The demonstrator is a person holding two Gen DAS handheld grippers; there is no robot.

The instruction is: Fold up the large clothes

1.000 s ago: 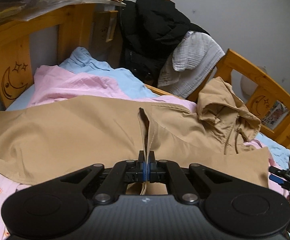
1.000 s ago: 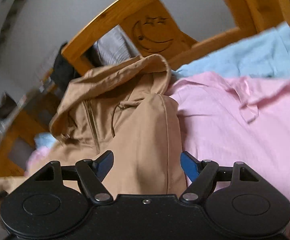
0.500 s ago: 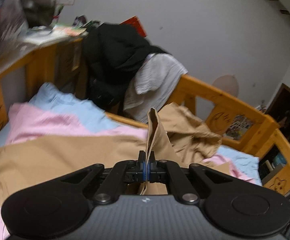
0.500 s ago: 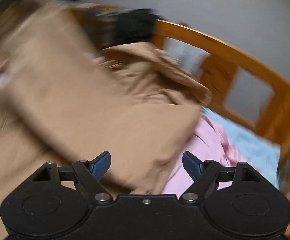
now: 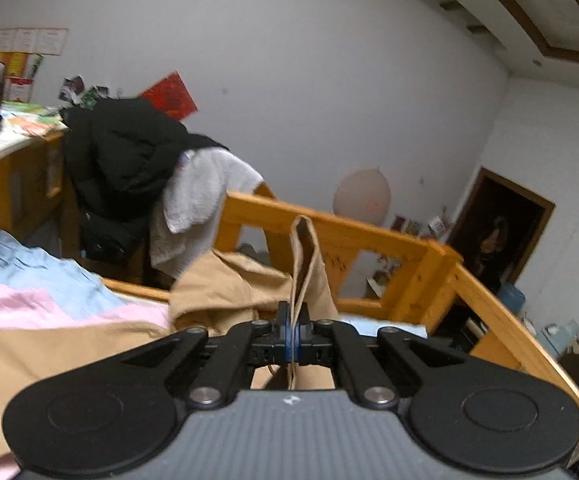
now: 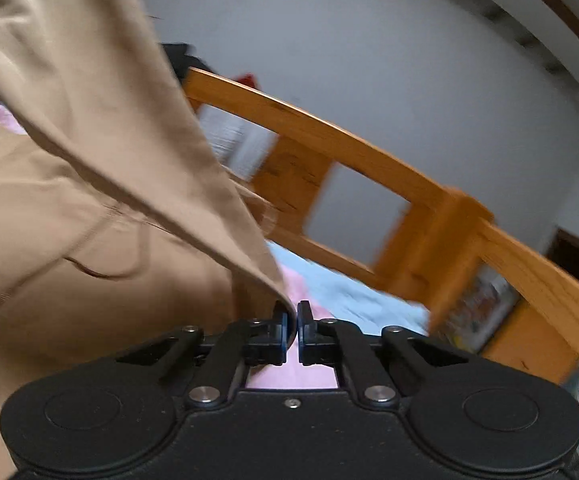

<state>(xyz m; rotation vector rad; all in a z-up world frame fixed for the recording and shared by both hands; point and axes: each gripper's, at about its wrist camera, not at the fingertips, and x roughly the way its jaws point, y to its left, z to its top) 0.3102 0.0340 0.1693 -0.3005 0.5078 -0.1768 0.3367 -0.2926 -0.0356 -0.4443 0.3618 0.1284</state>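
Wooden bed rail [image 5: 329,228] across the middle, grey wall behind it. Pink sheet [image 5: 29,308] and blue sheet [image 5: 37,272] on the bed, left of the rail. Black coat [image 5: 125,160] and white cloth [image 5: 205,192] heaped at the rail's left end. Tan jacket [image 5: 225,288] spread over the sheets, one fold pulled up in front of the rail. Left gripper [image 5: 291,338] squeezed tight on that fold. Right gripper [image 6: 291,326] almost closed, pinching a corner of the tan jacket [image 6: 101,184], though blurry there. Jacket's far left side cut off. Red paper [image 5: 171,96] and pale balloon [image 5: 361,196] on the wall, clear only from the left wrist.
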